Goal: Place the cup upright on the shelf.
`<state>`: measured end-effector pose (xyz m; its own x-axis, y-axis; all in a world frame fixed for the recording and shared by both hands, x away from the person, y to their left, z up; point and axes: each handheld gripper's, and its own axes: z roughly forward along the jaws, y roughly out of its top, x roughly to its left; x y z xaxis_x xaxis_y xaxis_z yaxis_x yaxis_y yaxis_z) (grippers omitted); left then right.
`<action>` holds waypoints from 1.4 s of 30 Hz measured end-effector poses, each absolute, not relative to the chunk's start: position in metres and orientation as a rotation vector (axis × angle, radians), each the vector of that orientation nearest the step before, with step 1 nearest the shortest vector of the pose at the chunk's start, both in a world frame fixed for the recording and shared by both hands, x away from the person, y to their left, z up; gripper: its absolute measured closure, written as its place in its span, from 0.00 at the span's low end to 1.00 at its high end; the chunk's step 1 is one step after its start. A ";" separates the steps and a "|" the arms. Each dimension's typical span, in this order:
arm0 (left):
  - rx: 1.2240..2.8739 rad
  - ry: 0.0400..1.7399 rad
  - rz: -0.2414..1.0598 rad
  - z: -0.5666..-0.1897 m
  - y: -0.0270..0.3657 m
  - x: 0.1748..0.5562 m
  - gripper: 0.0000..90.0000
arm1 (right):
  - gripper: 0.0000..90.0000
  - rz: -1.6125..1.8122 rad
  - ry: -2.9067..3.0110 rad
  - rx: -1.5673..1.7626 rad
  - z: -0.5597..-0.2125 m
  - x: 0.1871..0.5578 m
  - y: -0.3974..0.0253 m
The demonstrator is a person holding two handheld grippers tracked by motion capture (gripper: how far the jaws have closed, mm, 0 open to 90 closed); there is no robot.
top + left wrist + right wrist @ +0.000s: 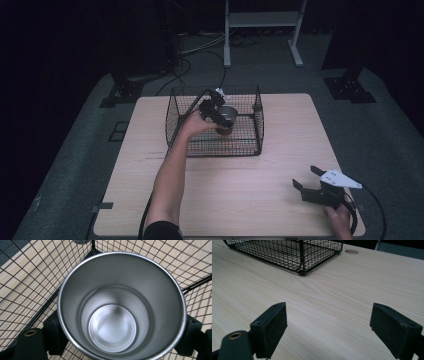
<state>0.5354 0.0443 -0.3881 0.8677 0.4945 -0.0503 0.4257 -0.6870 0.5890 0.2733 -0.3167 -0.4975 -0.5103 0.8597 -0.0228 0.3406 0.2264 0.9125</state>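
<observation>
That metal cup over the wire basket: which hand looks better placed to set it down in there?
The left. The left gripper is already shut on the metal cup above the wire basket. The right gripper rests open and empty near the table's front right corner, well away from the basket.

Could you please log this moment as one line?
left gripper: shut on shiny steel cup | above black wire basket | right gripper: open, idle over light wooden table

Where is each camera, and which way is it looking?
High view: above the person's side, looking down at the table; both forearms and both grippers show.
Left gripper view: on the left gripper, looking into the steel cup between its jaws.
Right gripper view: on the right gripper, looking across the table between open jaws.
All three share the wire basket.
</observation>
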 end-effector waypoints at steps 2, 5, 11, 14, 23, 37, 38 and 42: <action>2.434 0.668 0.148 -0.391 0.043 0.537 0.20 | 0.15 1.256 1.966 1.100 -0.498 0.273 -0.317; 2.441 0.677 0.139 -0.395 0.042 0.539 0.20 | 0.15 1.257 1.966 1.096 -0.498 0.273 -0.317; 2.451 0.678 0.132 -0.402 0.038 0.540 0.20 | 0.15 1.260 1.967 1.097 -0.498 0.273 -0.317; 2.456 0.673 0.137 -0.405 0.036 0.540 0.20 | 0.15 1.261 1.967 1.095 -0.498 0.273 -0.317; 2.452 0.691 0.127 -0.412 0.039 0.542 0.20 | 0.15 1.263 1.963 1.096 -0.498 0.273 -0.318; 2.498 0.696 0.135 -0.422 0.040 0.541 0.20 | 0.15 1.262 1.964 1.096 -0.498 0.273 -0.318; 2.501 0.692 0.140 -0.422 0.040 0.540 0.20 | 0.15 1.261 1.964 1.094 -0.498 0.273 -0.318; 2.526 0.677 0.160 -0.422 0.040 0.538 0.19 | 0.15 1.264 1.965 1.091 -0.498 0.273 -0.317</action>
